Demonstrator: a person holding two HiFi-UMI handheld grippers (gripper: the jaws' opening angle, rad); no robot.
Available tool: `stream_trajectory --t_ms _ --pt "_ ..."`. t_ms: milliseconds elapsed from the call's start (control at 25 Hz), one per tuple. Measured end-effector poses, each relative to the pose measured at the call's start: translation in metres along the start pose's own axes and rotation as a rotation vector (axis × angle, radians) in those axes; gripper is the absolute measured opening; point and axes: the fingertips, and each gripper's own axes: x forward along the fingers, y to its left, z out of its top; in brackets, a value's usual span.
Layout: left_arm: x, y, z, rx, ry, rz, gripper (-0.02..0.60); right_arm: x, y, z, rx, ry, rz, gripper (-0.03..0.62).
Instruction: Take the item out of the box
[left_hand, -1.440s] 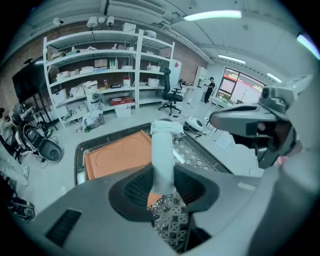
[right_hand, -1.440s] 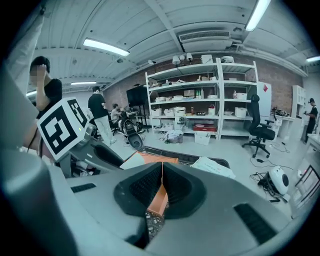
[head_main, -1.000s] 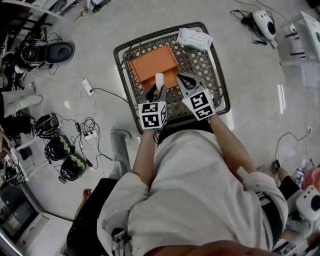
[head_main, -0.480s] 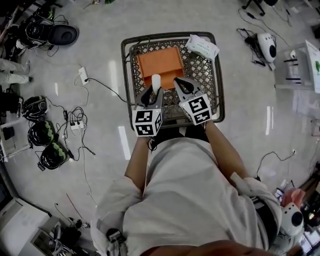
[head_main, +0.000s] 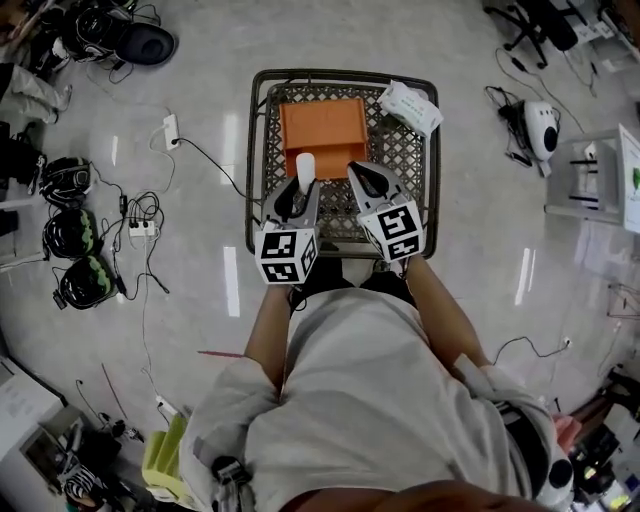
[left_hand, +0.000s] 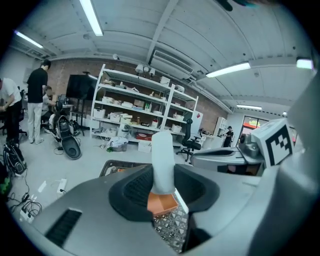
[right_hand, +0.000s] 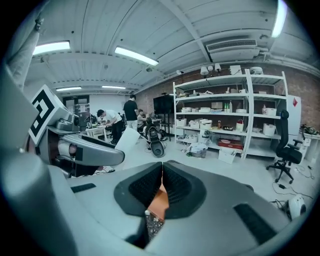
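**A low grip on a tall tube: the slip risk**

The left claw is clenched on a white tube, and the pads catch only its lower end. Most of the tube stands up past the jaws, upright and unsupported. That is the weak point: with so little of it pinched, a quick swing or a tilt of the wrist could lever the tube sideways in the pads or let it slide out.

The right claw is closed with nothing between its jaws, and it sits just beside the left one. It gives no support, and a careless move could knock it against the raised tube.

From the head view the tube hangs over the near edge of the orange box, so it appears to be out of the box but not clear of it. If dropped here, it would likely fall back in, or land on the lattice desk and roll off its edge to the floor. A packet of wipes lies at the far right corner, well apart.
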Motion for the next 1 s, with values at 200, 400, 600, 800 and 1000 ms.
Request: stream_trajectory --t_ms 200,400,600,800,1000 --pt "-0.017 -0.026 0.004 -0.002 -0.077 0.045 0.132 -0.031 -0.004 0.004 -0.017 -0.044 0.017 0.005" --pt "-0.037 -0.059 0.010 0.010 -0.139 0.097 0.132 -0.070 -0.010 0.008 -0.011 -0.098 0.040 0.005" --pt "-0.062 -0.091 0.014 0.033 -0.177 0.135 0.132 -0.106 -0.014 0.017 -0.010 -0.156 0.049 0.005" --pt "-0.082 -0.122 0.017 0.060 -0.219 0.162 0.132 -0.144 -0.014 0.030 -0.030 -0.231 0.054 0.005" --pt "-0.097 -0.160 0.029 0.074 -0.284 0.169 0.132 -0.188 -0.019 0.043 -0.020 -0.307 0.071 0.005"
